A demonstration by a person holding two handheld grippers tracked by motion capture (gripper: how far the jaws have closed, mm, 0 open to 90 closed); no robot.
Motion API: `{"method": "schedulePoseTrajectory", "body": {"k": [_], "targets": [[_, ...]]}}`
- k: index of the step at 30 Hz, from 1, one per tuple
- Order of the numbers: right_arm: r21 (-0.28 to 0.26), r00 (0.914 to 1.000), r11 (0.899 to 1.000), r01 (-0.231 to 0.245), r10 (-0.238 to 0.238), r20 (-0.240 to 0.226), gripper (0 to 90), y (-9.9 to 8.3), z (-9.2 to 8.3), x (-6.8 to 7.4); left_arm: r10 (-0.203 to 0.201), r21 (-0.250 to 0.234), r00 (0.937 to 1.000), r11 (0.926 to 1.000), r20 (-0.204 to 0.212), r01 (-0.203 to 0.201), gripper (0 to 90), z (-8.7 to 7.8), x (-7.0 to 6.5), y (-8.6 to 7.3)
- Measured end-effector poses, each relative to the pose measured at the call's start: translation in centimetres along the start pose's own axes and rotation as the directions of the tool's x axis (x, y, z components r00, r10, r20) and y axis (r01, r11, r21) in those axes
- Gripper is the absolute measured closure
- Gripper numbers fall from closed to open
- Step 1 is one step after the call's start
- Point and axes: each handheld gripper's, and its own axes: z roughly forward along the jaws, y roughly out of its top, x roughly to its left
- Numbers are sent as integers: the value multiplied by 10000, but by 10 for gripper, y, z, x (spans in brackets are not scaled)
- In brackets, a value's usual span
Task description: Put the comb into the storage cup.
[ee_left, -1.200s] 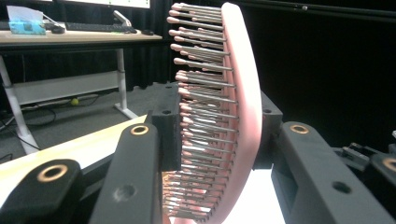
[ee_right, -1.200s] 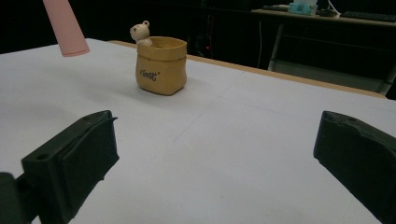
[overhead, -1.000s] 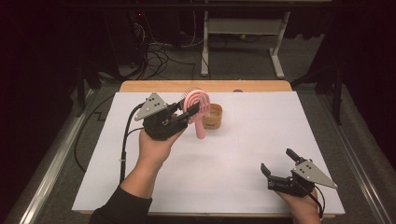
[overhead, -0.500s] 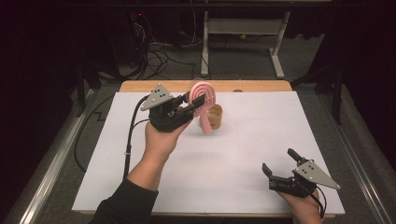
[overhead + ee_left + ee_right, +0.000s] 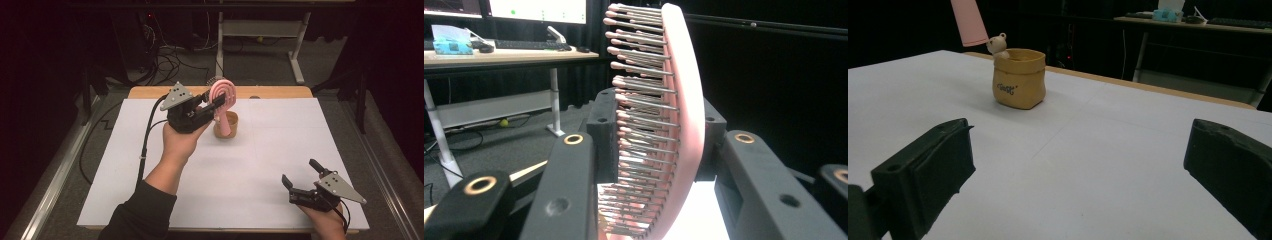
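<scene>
The left gripper point(image 5: 216, 103) is held up above the far middle of the white table point(image 5: 150, 150), its jaws clamped on the head of a pink hairbrush point(image 5: 223, 95). In the left gripper view the jaws press on the brush head from both sides, with the rows of metal bristles point(image 5: 639, 125) facing left and the smooth pink back facing right. The brush stands roughly upright, head up, and its handle point(image 5: 228, 125) points down toward a small tan pouch-shaped holder point(image 5: 226, 126) standing on the table just right of the gripper. In the right gripper view the handle end point(image 5: 969, 22) hangs above and slightly to the left of the holder point(image 5: 1018, 78), clear of its rim, and a small bear figure point(image 5: 997, 46) peeks over the holder's far left edge.

The right gripper point(image 5: 301, 181) rests low at the near right of the table, well apart from the holder, with its jaws spread wide and nothing between them. A black cable point(image 5: 147, 135) trails from the left gripper toward the near left edge of the table
</scene>
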Motion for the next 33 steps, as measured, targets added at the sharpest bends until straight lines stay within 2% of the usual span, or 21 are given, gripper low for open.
{"method": "schedulePoseTrajectory", "body": {"k": [10, 14, 20, 33], "targets": [[21, 9999, 10000, 91, -91, -121, 3, 0, 3, 1, -87, -102, 9999, 9999, -130, 86, 632, 11, 8, 2], [5, 9998, 9999, 107, -107, -158, 2, 0, 4, 2, -428, -234, 9991, 9988, 53, 429, 633, 17, 15, 3], [-30, 9998, 9999, 104, -105, -187, 3, 0, 4, 3, -326, -246, 9993, 9992, -205, 321, 633, 24, 18, 3], [-105, 9999, 9999, 15, -16, -165, 3, 1, 2, 2, -149, -167, 9991, 9998, -388, 142, 633, 38, 19, 6]]}}
